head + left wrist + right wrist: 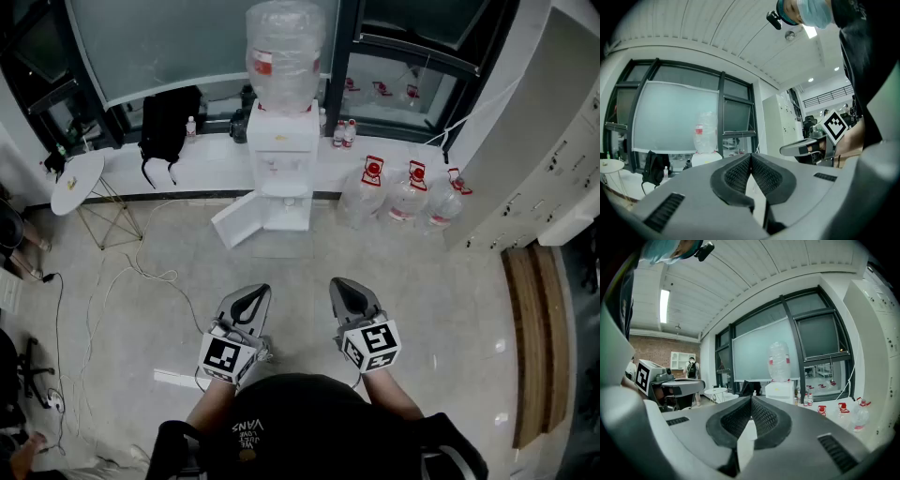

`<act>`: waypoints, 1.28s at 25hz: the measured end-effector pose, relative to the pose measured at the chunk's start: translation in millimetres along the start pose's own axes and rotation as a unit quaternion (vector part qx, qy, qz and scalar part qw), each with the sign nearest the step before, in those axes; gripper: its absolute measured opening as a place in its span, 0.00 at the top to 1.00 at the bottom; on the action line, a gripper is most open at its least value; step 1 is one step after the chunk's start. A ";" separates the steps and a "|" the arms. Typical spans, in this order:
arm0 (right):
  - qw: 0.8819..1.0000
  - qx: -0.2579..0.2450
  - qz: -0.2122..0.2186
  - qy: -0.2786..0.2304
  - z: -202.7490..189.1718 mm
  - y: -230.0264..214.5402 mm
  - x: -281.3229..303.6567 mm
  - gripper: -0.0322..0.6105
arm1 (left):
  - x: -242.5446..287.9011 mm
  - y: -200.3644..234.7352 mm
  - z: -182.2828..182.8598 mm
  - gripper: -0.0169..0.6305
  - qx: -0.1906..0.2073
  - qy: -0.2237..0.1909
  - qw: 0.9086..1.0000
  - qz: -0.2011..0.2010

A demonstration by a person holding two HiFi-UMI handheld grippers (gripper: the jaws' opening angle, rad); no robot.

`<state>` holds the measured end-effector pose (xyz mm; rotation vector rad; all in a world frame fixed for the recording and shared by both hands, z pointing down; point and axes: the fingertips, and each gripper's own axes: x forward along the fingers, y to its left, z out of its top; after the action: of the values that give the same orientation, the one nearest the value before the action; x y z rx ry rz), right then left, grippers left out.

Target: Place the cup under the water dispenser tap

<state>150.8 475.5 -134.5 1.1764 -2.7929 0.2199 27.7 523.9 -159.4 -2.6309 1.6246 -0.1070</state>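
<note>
Item: left gripper [251, 295], jaws pressed together, nothing between them; I hold it about level. Item: right gripper [349, 292], jaws likewise together and empty, tipped slightly down. Item: water dispenser [281, 159], white, upright against the window wall, an inverted water bottle [284, 56] on top and its lower cabinet door [239, 220] swung open toward the left. It stands straight ahead of both claws and well apart from them, across bare floor [300, 258]. Its line falls between the two grippers, a little toward the left one, so I judge neither hand clearly nearer. Item: cup, not located. I find it in no view, neither in a claw, on the floor, nor at the dispenser. Item: tap, too small to make out from the head view; in both gripper views the jaws' own bodies cover the dispenser's lower front. Item: spare bottles [408, 197], just right of the dispenser.
</note>
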 end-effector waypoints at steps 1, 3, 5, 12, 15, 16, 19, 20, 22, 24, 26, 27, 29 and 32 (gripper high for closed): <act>1.000 0.005 0.004 -0.003 0.5 0.3 -0.5 0.88 | -0.2 -1.0 0.0 0.95 -0.005 0.003 1.000 0.002; 1.000 0.019 0.013 -0.012 1.7 0.0 -0.7 0.88 | 0.3 -1.9 -0.9 0.95 -0.012 0.006 1.000 0.006; 0.999 0.032 0.020 -0.025 1.8 -2.3 1.4 0.88 | 3.6 -0.4 -3.9 0.95 -0.014 0.000 1.000 0.008; 0.999 0.037 0.018 -0.013 -18.8 -16.0 29.7 0.88 | 21.8 25.2 -28.3 0.95 -0.037 0.018 0.999 0.022; 0.999 0.031 0.013 -0.006 -25.5 -27.2 57.2 0.88 | 44.1 51.0 -43.0 0.95 -0.049 0.010 0.999 0.019; 0.999 0.030 0.010 -0.006 -26.7 -32.1 69.8 0.88 | 53.8 62.6 -47.2 0.94 -0.051 0.005 0.999 0.016; 0.999 0.034 -0.003 -0.009 -21.5 -41.1 113.6 0.88 | 79.1 106.2 -55.6 0.95 -0.052 0.003 0.999 0.006; 0.999 0.036 -0.009 -0.010 -17.3 -42.3 129.5 0.88 | 87.1 122.7 -57.0 0.95 -0.051 0.005 0.999 0.002; 0.999 0.040 -0.019 -0.011 -10.8 -47.4 163.7 0.88 | 106.0 156.4 -60.6 0.95 -0.050 0.012 0.999 -0.007; 0.999 0.041 -0.027 -0.013 -8.8 -56.3 197.1 0.88 | 127.7 186.0 -65.9 0.95 -0.050 0.016 0.998 -0.020; 0.999 0.040 -0.035 -0.012 -9.6 -64.9 228.0 0.88 | 148.4 212.9 -70.8 0.95 -0.050 0.017 0.998 -0.035; 0.998 0.042 -0.041 -0.009 -10.6 -67.5 243.5 0.88 | 157.5 227.4 -73.5 0.95 -0.051 0.019 0.998 -0.043; 0.997 0.049 -0.055 -0.003 -13.3 -70.3 274.5 0.88 | 174.7 258.0 -80.1 0.95 -0.051 0.025 0.997 -0.058; 0.995 0.058 -0.077 -0.004 -18.8 -78.8 314.6 0.88 | 200.7 297.5 -91.3 0.94 -0.049 0.029 0.995 -0.077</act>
<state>-10.8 203.3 -61.4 1.4120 -2.7114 0.3679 -155.4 210.8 -84.5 -2.8512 1.4774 -0.1133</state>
